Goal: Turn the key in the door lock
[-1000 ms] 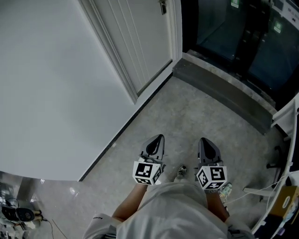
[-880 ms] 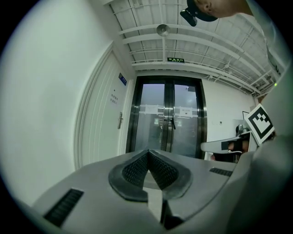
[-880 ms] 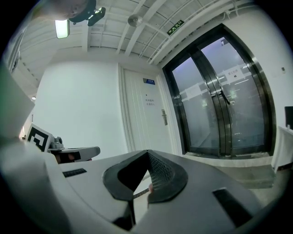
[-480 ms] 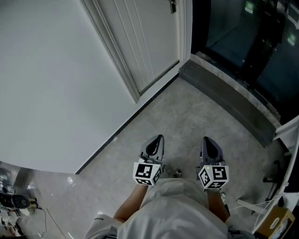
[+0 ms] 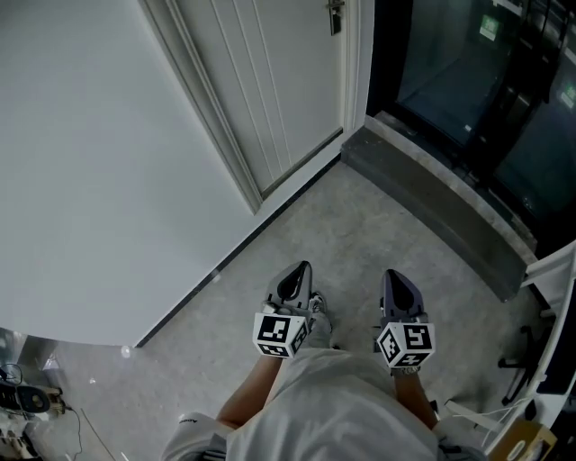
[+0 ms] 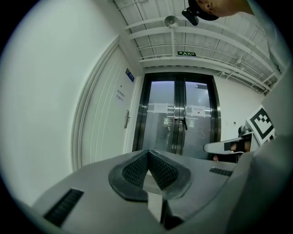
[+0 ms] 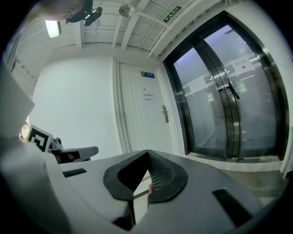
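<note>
A white panelled door (image 5: 279, 90) stands shut ahead, its metal lever handle (image 5: 335, 16) at the top edge of the head view. The handle (image 6: 127, 119) is small and far off in the left gripper view, and the handle (image 7: 165, 114) is just as distant in the right gripper view. No key can be made out at this distance. My left gripper (image 5: 301, 266) and right gripper (image 5: 389, 273) are held side by side over the floor, well short of the door. Both are shut, with nothing clearly between their pads.
A plain white wall (image 5: 90, 180) runs along the left. Right of the door are dark glass double doors (image 6: 183, 119) behind a raised grey stone step (image 5: 432, 203). White furniture and cables (image 5: 549, 297) crowd the right edge. A grey speckled floor (image 5: 360, 243) lies between me and the door.
Both grippers have travelled forward together toward the door. The door and its handle now reach further into the head view, and the step has slid closer.
</note>
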`<state>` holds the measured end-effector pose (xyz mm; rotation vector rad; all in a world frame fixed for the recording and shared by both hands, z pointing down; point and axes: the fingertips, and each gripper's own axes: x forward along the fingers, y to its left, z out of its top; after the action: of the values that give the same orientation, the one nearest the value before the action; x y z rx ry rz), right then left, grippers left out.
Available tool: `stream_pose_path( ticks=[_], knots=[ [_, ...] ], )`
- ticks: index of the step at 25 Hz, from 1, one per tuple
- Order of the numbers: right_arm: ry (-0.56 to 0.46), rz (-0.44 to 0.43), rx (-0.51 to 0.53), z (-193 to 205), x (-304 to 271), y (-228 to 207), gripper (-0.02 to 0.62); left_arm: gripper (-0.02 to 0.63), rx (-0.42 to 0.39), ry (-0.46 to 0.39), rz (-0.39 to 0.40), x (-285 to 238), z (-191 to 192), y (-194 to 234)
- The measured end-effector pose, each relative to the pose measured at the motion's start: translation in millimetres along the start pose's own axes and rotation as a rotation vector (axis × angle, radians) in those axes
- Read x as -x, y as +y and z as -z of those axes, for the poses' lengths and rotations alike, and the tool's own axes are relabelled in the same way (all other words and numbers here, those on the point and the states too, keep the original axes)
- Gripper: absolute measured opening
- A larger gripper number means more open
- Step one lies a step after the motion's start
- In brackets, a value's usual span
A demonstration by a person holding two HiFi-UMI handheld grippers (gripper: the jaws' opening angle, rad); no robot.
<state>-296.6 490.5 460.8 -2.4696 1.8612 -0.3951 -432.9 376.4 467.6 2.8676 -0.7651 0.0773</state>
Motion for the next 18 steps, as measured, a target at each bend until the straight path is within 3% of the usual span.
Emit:
stream_pose_path(
  ticks=[18],
  knots=[
    [-0.044, 0.080, 0.023, -64.1, -169.0, -47.5, -0.009, 0.008, -0.012, -0.021, 0.136, -188.3, -45.7, 61.7]
  ],
)
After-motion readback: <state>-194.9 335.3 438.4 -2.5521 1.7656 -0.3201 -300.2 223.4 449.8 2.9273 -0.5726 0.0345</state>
